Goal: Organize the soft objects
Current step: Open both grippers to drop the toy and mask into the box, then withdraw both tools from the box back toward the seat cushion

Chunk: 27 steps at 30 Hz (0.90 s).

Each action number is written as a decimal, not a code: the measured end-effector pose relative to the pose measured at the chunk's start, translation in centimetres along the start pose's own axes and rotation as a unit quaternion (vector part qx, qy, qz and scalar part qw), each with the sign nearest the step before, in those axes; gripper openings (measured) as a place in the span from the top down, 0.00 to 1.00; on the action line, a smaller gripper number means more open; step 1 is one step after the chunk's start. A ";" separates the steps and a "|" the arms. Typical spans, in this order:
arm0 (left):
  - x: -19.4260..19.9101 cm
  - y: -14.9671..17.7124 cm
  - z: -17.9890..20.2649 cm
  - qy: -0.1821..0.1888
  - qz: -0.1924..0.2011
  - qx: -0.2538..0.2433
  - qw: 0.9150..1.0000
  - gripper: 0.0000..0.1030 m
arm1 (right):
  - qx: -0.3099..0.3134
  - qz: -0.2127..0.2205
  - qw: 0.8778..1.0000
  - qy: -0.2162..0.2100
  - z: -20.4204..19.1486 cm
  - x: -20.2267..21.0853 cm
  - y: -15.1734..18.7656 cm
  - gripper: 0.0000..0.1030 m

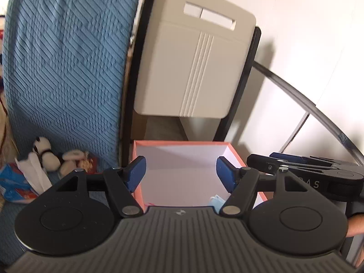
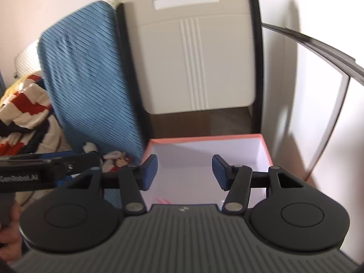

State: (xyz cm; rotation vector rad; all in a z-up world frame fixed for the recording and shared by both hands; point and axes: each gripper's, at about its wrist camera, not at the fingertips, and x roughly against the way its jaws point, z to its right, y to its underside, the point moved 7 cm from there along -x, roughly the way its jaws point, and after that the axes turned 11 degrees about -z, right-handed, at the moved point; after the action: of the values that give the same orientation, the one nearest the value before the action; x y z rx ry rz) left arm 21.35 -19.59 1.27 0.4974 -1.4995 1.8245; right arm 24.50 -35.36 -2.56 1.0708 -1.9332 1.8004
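A pink box [image 1: 182, 142] with a white inside stands on a chair seat beside a blue-covered sofa. My left gripper [image 1: 180, 173] hangs over it, open, with nothing between the blue pads. A pale blue soft item [image 1: 215, 201] shows at the box's near edge, mostly hidden by the gripper body. In the right wrist view the same box [image 2: 204, 138] lies below my right gripper [image 2: 184, 170], which is also open and holds nothing. A black-and-white plush toy [image 1: 44, 154] and a tan one [image 1: 72, 159] lie on the sofa to the left.
A beige chair back [image 1: 193, 63] rises behind the box and a blue knitted cushion cover [image 1: 63, 68] stands to its left. A tissue pack [image 1: 16, 182] lies near the plush toys. Red-and-white striped fabric [image 2: 22, 113] is heaped far left. White wall panels stand to the right.
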 end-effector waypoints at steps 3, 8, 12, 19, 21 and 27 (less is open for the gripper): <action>1.7 -0.1 -0.6 -0.002 0.014 -0.009 1.000 0.29 | 0.008 0.011 1.000 0.000 -1.4 0.7 -0.3 0.46; 3.5 0.5 -2.6 -0.003 0.031 0.000 1.000 0.27 | 0.018 0.018 1.000 -0.002 -3.7 1.1 0.0 0.46; 4.4 1.5 -4.5 -0.008 0.043 0.003 0.999 0.25 | 0.035 0.024 0.999 0.001 -5.9 1.0 0.7 0.46; 5.1 3.2 -7.6 -0.028 0.057 0.002 0.998 0.25 | 0.045 0.014 0.999 -0.008 -9.2 -0.8 3.2 0.46; 5.2 3.5 -8.5 -0.033 0.061 0.004 0.998 0.25 | 0.048 0.010 0.999 -0.013 -10.1 -1.4 4.0 0.46; 5.4 4.8 -11.3 -0.048 0.068 0.022 0.996 0.25 | 0.056 -0.005 0.998 -0.030 -12.6 -3.3 6.0 0.46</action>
State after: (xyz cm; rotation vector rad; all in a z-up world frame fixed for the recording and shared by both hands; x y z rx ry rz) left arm 15.78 -7.56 -1.16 0.5218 -1.5943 1.9657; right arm 19.27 -22.75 -6.89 1.1814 -1.8757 1.9122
